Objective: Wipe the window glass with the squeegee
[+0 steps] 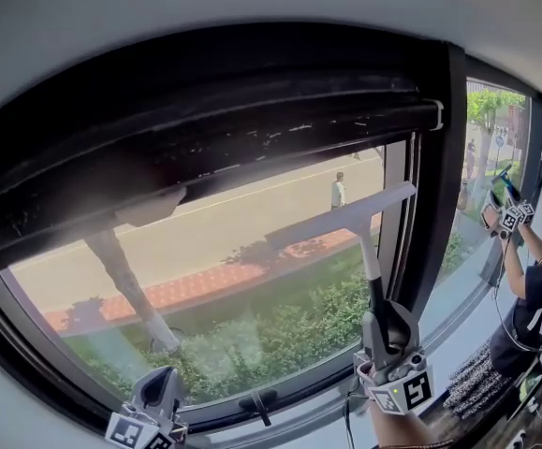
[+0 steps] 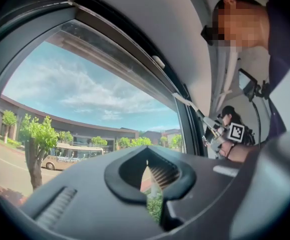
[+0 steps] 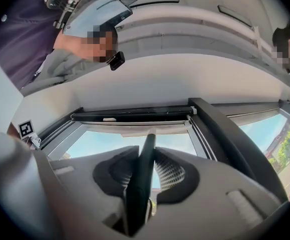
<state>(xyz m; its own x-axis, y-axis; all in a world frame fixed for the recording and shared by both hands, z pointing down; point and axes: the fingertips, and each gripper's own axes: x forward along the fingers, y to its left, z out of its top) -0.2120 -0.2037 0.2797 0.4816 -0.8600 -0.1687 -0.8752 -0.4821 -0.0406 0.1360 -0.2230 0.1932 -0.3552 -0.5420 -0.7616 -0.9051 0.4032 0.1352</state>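
Observation:
The squeegee (image 1: 342, 220) has a white blade pressed flat on the window glass (image 1: 224, 269), right of centre, tilted up to the right. Its handle runs down into my right gripper (image 1: 384, 314), which is shut on it. In the right gripper view the dark handle (image 3: 143, 164) stands gripped between the jaws of the right gripper (image 3: 145, 181). My left gripper (image 1: 164, 379) hangs low at the glass's bottom left, away from the squeegee. In its own view the left gripper (image 2: 148, 184) has its jaws together with nothing between them. That view also shows the squeegee (image 2: 189, 105) at the right.
A dark rolled blind (image 1: 205, 143) spans the top of the window. A thick black frame post (image 1: 444, 176) bounds the pane on the right. A window handle (image 1: 259, 403) sits on the lower frame. Another person (image 1: 537, 297) with grippers works at the neighbouring pane.

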